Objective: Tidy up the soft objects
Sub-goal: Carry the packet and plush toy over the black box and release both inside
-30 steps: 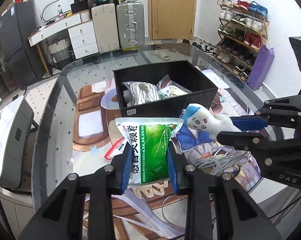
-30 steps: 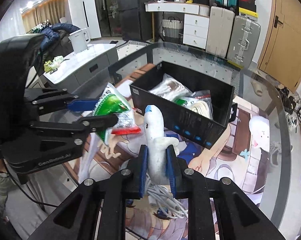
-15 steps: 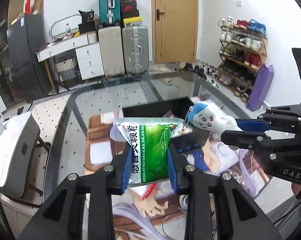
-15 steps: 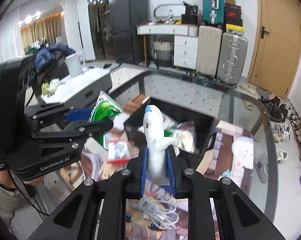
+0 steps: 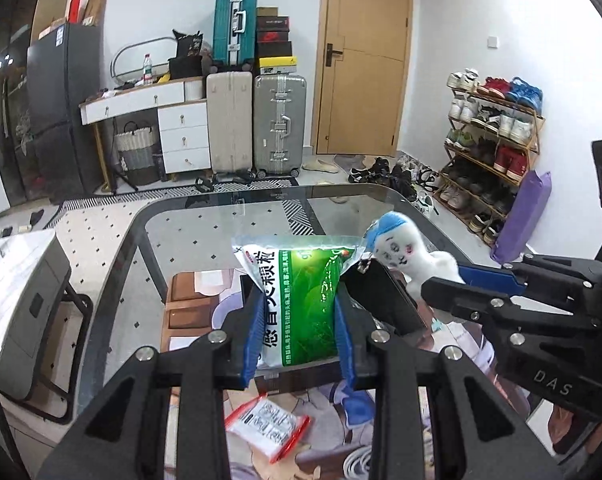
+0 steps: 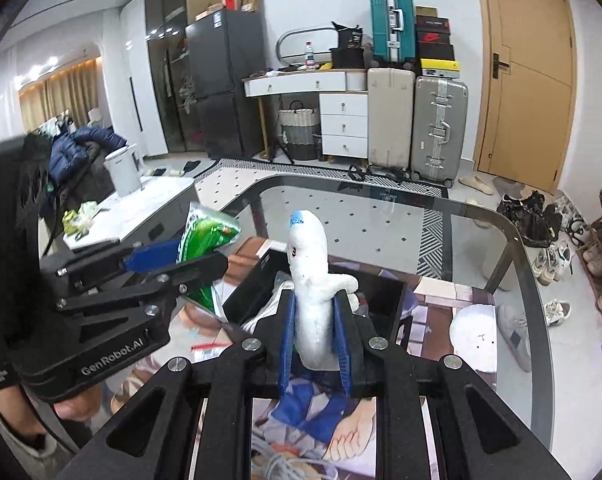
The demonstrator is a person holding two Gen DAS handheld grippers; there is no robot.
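Your left gripper [image 5: 299,330] fingers pinch a light, slippery green packet [image 5: 301,300] mid-body; your right gripper [image 6: 315,334] fingers squeeze a soft plush doll [image 6: 313,292] low, box [image 6: 321,292] beyond.

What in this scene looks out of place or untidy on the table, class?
Loose on the table mat, outside the black bin, lie a small red-edged plastic bag and a tangle of white cable. The green packet and the plush toy are each clamped in raised jaws, not yet in the bin.
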